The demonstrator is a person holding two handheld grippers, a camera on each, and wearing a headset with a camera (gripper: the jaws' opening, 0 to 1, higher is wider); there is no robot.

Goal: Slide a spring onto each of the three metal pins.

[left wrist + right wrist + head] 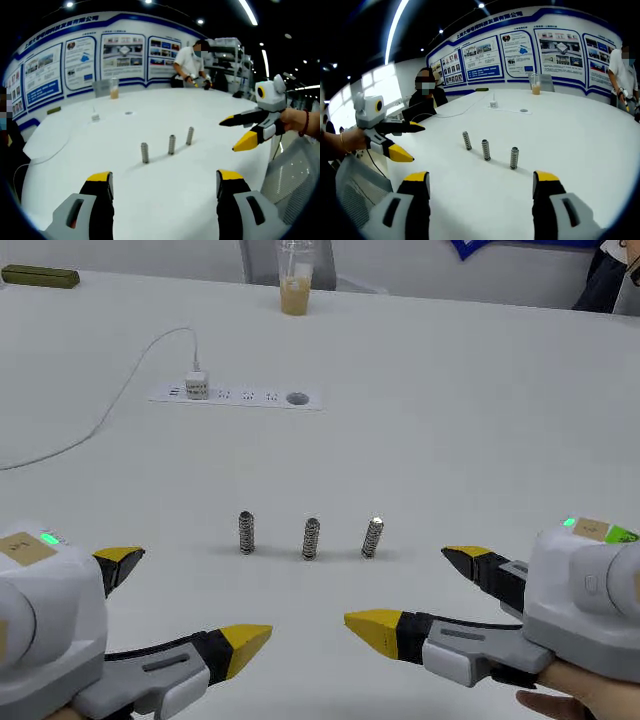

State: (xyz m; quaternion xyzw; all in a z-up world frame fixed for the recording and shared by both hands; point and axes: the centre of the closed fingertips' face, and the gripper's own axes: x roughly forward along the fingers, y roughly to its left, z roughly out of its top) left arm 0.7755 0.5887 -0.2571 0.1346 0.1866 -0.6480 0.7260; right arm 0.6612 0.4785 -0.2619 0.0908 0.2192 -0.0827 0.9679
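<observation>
The left gripper (204,593) hovers low over the white table (450,420), jaws wide apart and empty. At the far left edge lies an olive case (40,277). A white charger (196,386) sits plugged into a power strip (240,396). Mid-table three pins (311,538) stand upright in a row, each wearing a spring (247,532), with bare table between them and both grippers. A cup of drink (295,285) stands beyond. The right gripper (396,586) is spread wide, also empty. Blue-framed posters (120,55) line the wall.
</observation>
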